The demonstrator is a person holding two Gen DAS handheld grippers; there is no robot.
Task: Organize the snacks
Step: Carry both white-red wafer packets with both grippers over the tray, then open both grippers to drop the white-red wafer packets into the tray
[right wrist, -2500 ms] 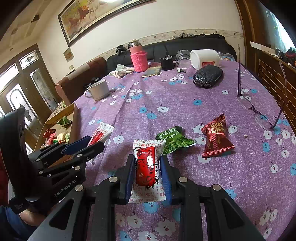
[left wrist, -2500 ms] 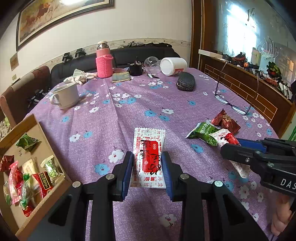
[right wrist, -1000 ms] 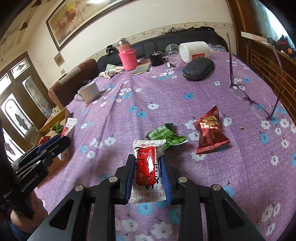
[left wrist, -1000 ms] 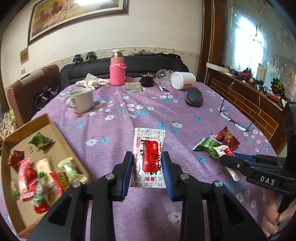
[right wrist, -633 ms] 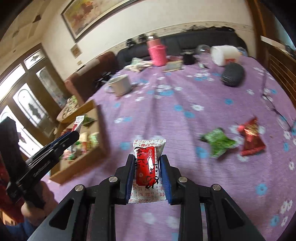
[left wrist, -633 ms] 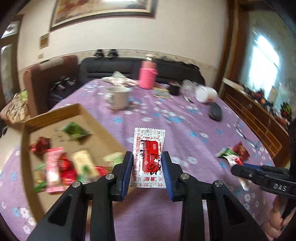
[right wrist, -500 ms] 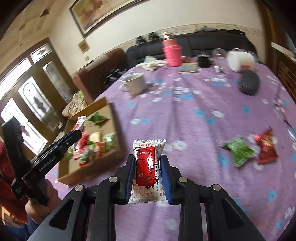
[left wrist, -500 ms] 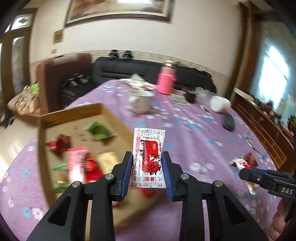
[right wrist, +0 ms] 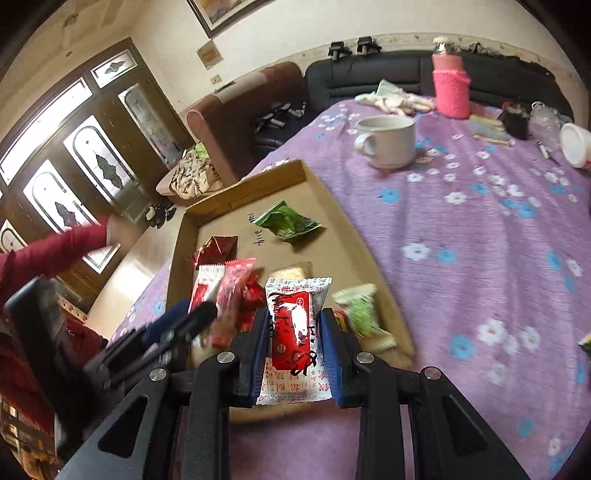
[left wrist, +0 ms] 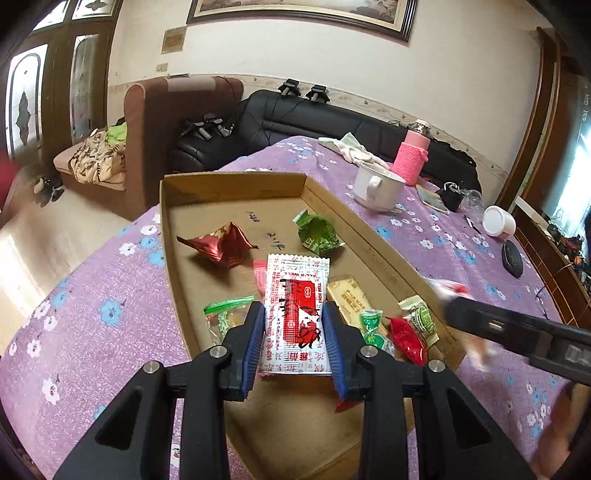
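Left gripper (left wrist: pixel 294 341) is pinching a light, crinkly red-and-white snack packet (left wrist: pixel 295 312) mid-body; right gripper (right wrist: pixel 293 345) is clamping its twin (right wrist: pixel 295 325) likewise; both are looking slippery.

Chinese characters on held snack packet (left wrist: pixel 295 314)

A home living room: black sofa (left wrist: pixel 332 122), framed painting (left wrist: pixel 299 14), cloth-covered table (left wrist: pixel 461 251)

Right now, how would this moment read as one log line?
left gripper: shut on red-and-white snack packet | right gripper: shut on matching packet | both above brown cardboard tray
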